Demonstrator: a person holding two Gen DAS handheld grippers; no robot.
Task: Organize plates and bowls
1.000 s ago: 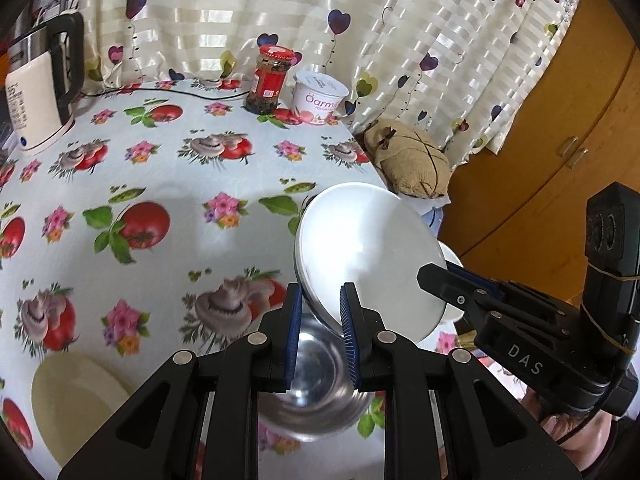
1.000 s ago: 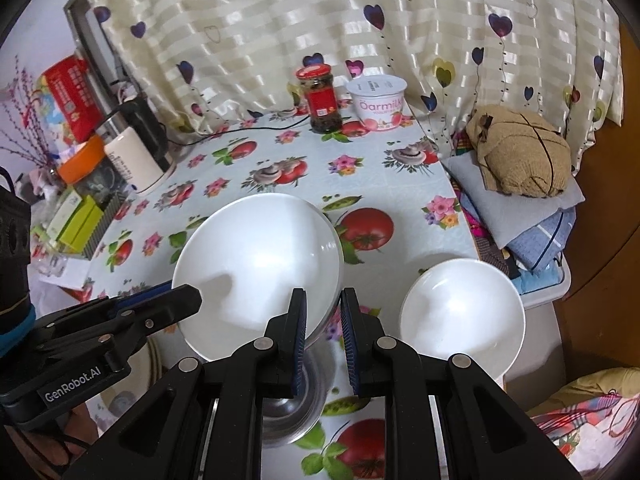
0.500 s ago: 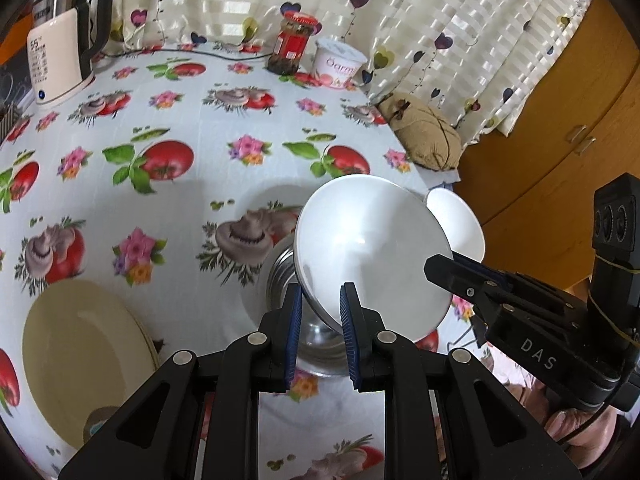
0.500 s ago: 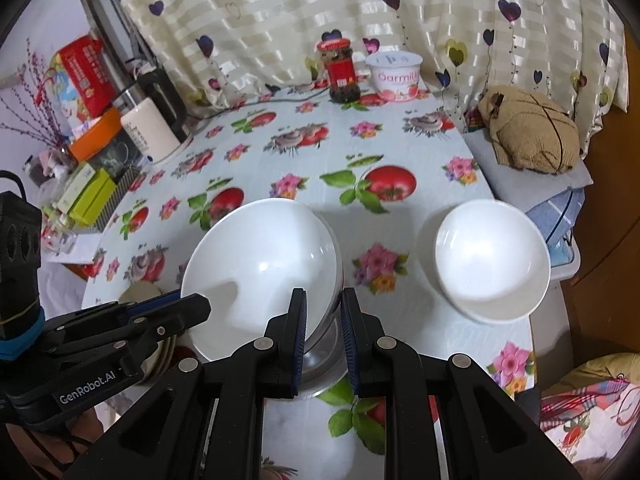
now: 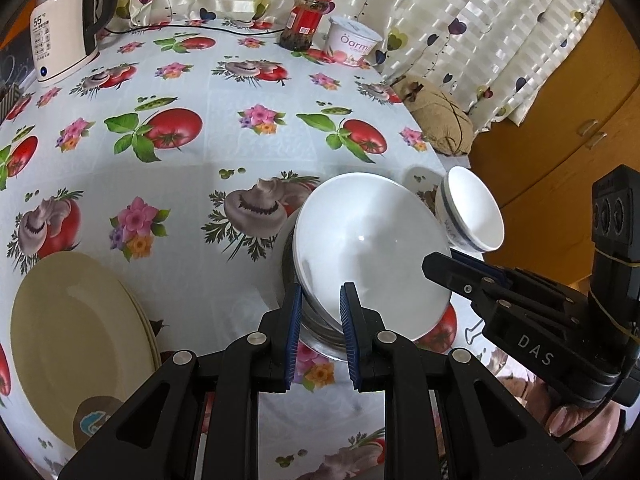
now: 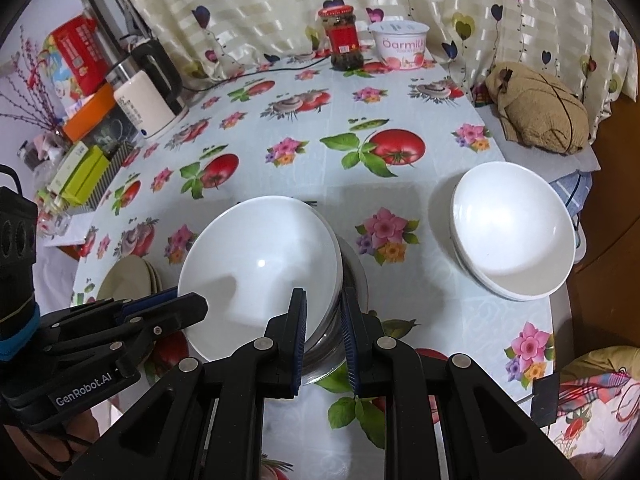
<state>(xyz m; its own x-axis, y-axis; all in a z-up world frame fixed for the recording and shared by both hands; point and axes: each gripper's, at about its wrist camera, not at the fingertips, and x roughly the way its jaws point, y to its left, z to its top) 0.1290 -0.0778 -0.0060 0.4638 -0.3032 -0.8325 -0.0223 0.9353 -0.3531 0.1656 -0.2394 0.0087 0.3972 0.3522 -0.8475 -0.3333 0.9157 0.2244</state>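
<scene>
**White bowl held by both grippers over the steel bowl**

A large white bowl (image 5: 370, 256) is gripped at its rim from two sides. In the left wrist view, the left gripper (image 5: 320, 320) is closed on the near-left rim, one blue pad inside and one outside. The right gripper (image 6: 323, 326) is closed in the same way on the opposite rim, as seen in the right wrist view, where the left gripper enters at about eight o'clock. The bowl is tilted and sits in or just above a steel bowl (image 6: 352, 284) (contact between the two cannot be made out).

In the right wrist view, a stack of smaller white bowls (image 6: 514, 232) is seen at three o'clock of the held bowl, near the table's edge, well apart from it. A stack of cream plates (image 5: 76, 344) lies at about eight o'clock in the left wrist view, beside the steel bowl. Everything rests on a tablecloth (image 5: 224, 148) printed with tomatoes, mushrooms and flowers. At twelve o'clock, far back by the curtain, a red-lidded jar (image 6: 342, 38) and a yogurt tub (image 6: 400, 46) stand side by side; a kettle (image 6: 150, 96) is placed at ten o'clock.
</scene>
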